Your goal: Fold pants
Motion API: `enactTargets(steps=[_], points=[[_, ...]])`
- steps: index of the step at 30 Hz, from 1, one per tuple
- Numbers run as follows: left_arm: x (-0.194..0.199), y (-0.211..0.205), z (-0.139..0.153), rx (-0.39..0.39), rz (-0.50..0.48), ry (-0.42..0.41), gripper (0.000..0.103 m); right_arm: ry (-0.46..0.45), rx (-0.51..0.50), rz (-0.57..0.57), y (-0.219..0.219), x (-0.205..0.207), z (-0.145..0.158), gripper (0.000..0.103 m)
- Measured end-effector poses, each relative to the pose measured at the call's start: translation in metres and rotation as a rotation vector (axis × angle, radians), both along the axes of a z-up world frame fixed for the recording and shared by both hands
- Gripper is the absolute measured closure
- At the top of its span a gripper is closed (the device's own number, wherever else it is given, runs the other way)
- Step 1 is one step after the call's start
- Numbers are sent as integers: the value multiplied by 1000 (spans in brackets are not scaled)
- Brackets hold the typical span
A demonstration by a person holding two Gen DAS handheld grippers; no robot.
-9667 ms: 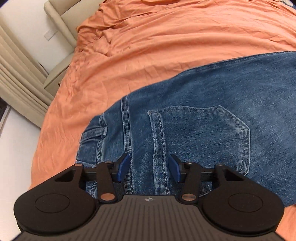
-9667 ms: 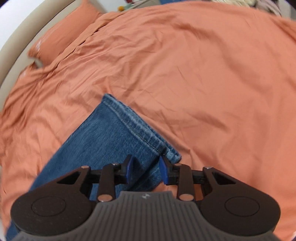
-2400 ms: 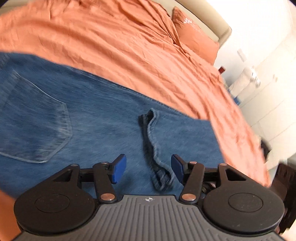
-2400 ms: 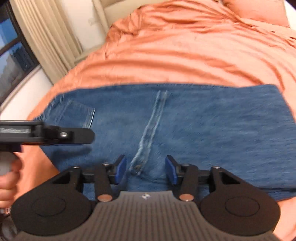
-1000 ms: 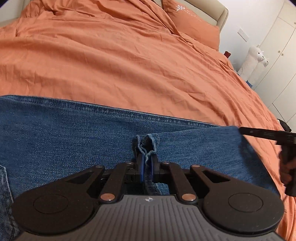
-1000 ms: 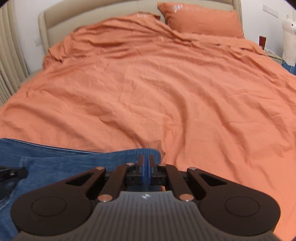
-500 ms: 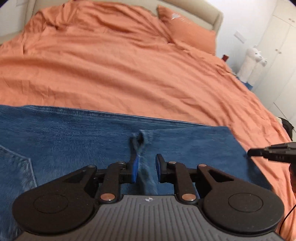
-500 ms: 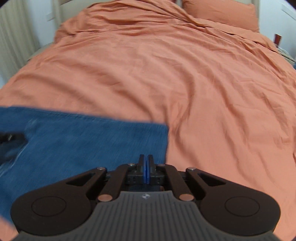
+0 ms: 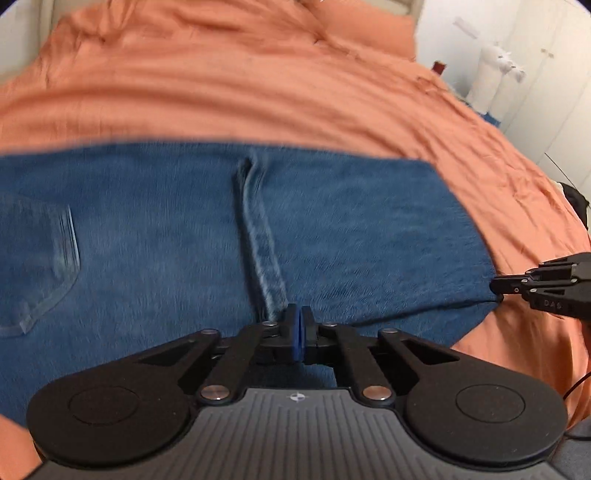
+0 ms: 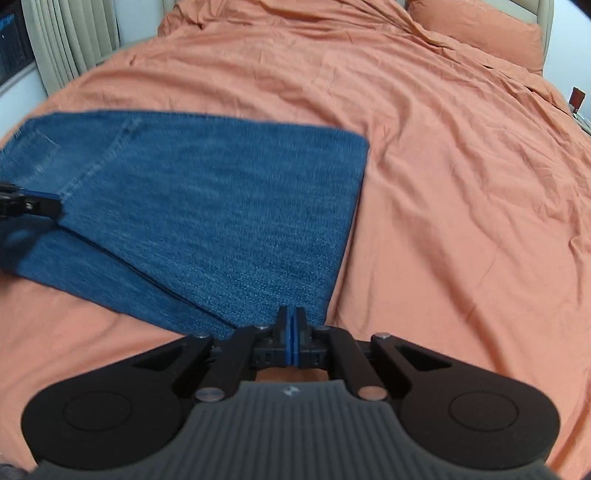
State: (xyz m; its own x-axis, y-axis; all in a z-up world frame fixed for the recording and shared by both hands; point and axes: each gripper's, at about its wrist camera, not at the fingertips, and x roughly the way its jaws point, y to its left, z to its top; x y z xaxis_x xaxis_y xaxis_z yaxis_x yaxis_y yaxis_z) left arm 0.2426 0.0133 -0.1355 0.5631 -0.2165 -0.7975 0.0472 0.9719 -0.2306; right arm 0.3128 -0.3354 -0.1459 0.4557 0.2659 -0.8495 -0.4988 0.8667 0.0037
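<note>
The jeans were seen folded in half on the bed; a further fold was judged outstanding. Both the left gripper and the right gripper had their fingers clenched, with nothing visibly pinched.

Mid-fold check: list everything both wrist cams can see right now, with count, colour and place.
jeans: one, blue denim, folded flat on the near part of the bed, hem band running up the middle.
duvet: one, orange, covering the bed.
pillow: one, orange, at the head of the bed.
curtain: one, beige, at the left edge of the right wrist view.
plush toy: one, white, on the floor beside the bed.
wardrobe doors: white, behind the toy.
left gripper: black with blue pads, shut at the hem's near end.
right gripper: same, shut at the fold's near corner.
</note>
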Motion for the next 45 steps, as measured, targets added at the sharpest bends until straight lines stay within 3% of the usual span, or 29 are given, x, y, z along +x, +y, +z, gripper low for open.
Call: enactTargets(steps=[4,8,11,14,16,19,24,28,30,31,34,37,40,45], points=[[1,-3,-18,5,-3,21,97,14,-68,31,12,5,-12,103],[-3,-3,-14,-12,18,14,97,38,-94,35,16,10,-11,103],[-13,-1,0,-27,35,-19,97,35,-134,47,24,8,-10,103],[-26,5,21,7,64,-68,83,37,-218,69,37,10,-3,103],[-32,15,35,41,93,-91,83,21,-260,79,46,10,5,103],[-40,38,56,29,148,-121,82,-36,-255,100,60,5,28,101],[-60,95,79,-130,238,-197,70,-107,-248,188,100,-6,55,95],[-74,147,87,-183,329,-207,65,-139,-256,279,139,-10,61,90],[-84,177,85,-213,382,-206,53,-142,-257,308,159,-10,60,89],[-88,193,83,-230,404,-202,52,-148,-264,322,167,-10,58,89],[-103,236,73,-263,487,-188,48,-154,-267,347,191,-6,53,89],[-123,277,56,-308,629,-190,32,-148,-263,361,209,-2,45,89],[-136,306,32,-410,741,-193,30,-144,-272,373,225,4,34,89],[-130,334,-2,-557,825,-214,27,-156,-214,384,241,13,31,89]])
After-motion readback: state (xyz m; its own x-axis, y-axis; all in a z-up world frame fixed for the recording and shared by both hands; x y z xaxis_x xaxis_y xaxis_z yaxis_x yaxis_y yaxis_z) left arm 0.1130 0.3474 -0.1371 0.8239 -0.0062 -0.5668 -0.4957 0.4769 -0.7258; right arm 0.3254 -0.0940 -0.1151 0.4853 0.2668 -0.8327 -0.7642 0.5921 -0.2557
